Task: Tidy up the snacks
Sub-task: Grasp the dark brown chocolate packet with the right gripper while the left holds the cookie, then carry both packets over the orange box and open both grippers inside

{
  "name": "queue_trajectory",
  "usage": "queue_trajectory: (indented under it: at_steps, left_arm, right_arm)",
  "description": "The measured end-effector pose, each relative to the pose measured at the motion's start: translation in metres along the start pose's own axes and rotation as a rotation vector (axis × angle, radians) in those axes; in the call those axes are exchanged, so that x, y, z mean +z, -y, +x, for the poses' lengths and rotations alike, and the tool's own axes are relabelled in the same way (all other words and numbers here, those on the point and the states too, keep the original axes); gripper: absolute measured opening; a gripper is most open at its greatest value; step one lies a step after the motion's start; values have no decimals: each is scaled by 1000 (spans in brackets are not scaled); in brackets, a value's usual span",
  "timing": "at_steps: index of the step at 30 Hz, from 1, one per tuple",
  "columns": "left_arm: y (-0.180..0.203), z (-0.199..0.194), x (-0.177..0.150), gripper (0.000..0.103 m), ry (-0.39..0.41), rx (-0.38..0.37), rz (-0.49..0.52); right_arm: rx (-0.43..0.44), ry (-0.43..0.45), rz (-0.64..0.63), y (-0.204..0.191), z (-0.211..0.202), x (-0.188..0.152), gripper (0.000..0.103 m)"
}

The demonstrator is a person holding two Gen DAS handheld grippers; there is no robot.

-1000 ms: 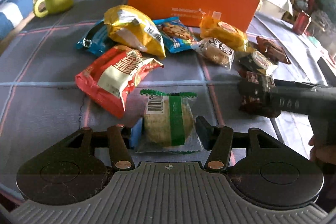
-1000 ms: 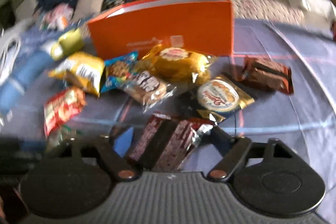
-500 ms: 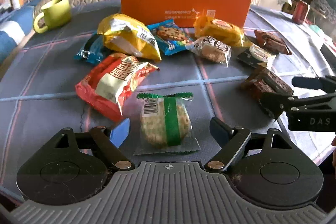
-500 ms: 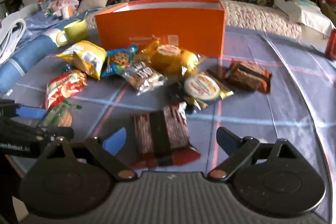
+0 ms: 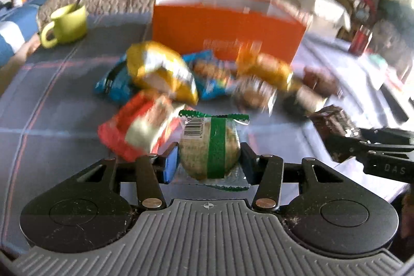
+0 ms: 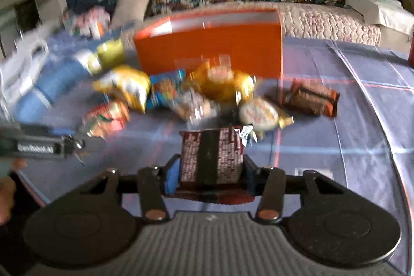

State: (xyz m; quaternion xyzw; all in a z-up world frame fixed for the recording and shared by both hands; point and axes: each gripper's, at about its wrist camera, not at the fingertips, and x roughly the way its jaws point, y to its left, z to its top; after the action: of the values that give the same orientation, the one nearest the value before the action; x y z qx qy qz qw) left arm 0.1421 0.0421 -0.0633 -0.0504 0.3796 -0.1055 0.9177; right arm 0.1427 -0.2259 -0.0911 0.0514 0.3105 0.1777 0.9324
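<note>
Left wrist view: left gripper, jaws closing, pads pressed on both sides of round cracker pack with green stripe and barcode, pack clear of bench. At 10 o'clock from it, red pack; beyond, at 11 o'clock, yellow bag over blue pack; at 12 o'clock, second blue pack and orange box, open at top, standing upright at far side. At 1 o'clock, orange-yellow pack. At 3 o'clock, right gripper seen from the side, dark bar between its tips. Green mug at 10 o'clock, far, spoon inside.

Right wrist view: right gripper, jaws closing, pads tight on both edges of dark bar, bar raised off bench. At 1 o'clock, round cookie pack; farther, brown pack lying alone. At 12 o'clock, orange box. At 9 o'clock, left gripper, blurred. Background heavily motion-blurred; print on most packs unreadable.
</note>
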Motion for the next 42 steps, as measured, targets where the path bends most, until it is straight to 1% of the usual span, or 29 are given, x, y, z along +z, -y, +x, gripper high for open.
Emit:
queue_trajectory:
  at_steps: [3,5,7,10,13,15,17,20,21,22,23,24,25,26,27,28,29,30,31,32,34,36,39,42]
  left_arm:
    - [-1,1,35,10,56,-29,-1]
    - [-3,7,64,10,91,-33,5]
    - [-4,18,96,10,131,-22,27]
    - [-7,37,142,10,177,-12,39]
    - [-8,61,181,10,208,5,49]
    - [-10,80,203,10,215,16,53]
    - [-12,101,218,10,213,25,61]
    - [-15,133,229,10,195,57,74]
    - [-18,143,229,11,185,67,75]
    - [-20,152,227,13,172,82,72]
    - [-23,160,226,14,161,99,69]
    - [-26,166,225,22,144,122,65]
    - [-30,169,222,25,117,149,52]
    - [-33,166,219,25,108,154,38]
    - [-34,157,215,25,124,134,30]
    - [-36,145,210,30,147,111,25]
    - [-36,131,205,34,166,103,23]
    - [-36,117,199,42,184,105,23]
    - [-34,101,191,48,206,112,27]
    - [-33,87,183,50,220,120,35]
    - [-30,61,162,54,235,147,48]
    - [-28,40,136,56,228,173,50]
    - [-25,17,89,58,177,203,48]
    - [-23,8,41,58,85,204,25]
  right_arm:
    - [46,63,29,6,6,36,50]
    - [60,102,29,12,17,63,50]
    - [50,143,-3,15,31,93,50]
    - [33,173,-44,24,63,135,50]
    - [24,178,-68,35,99,169,50]
    - [22,169,-76,42,125,184,50]
    - [30,156,-75,49,149,195,50]
    - [36,135,-86,53,179,201,50]
    - [40,128,-86,54,187,200,52]
    - [47,121,-82,55,194,199,57]
    - [48,115,-75,55,199,198,61]
    - [51,111,-66,55,200,198,63]
    - [56,119,-58,55,195,199,64]
    - [65,141,-53,54,184,199,68]
    - [69,166,-54,52,171,198,73]
    - [65,189,-61,49,158,196,86]
    - [51,213,-72,46,142,191,93]
    - [40,235,-82,44,124,184,98]
    - [36,239,-83,44,111,177,99]
    - [33,234,-81,43,97,168,101]
    - [24,211,-70,42,71,142,101]
    - [1,170,-47,41,51,111,101]
    - [-26,83,29,42,29,61,101]
    - [-19,20,130,44,10,16,101]
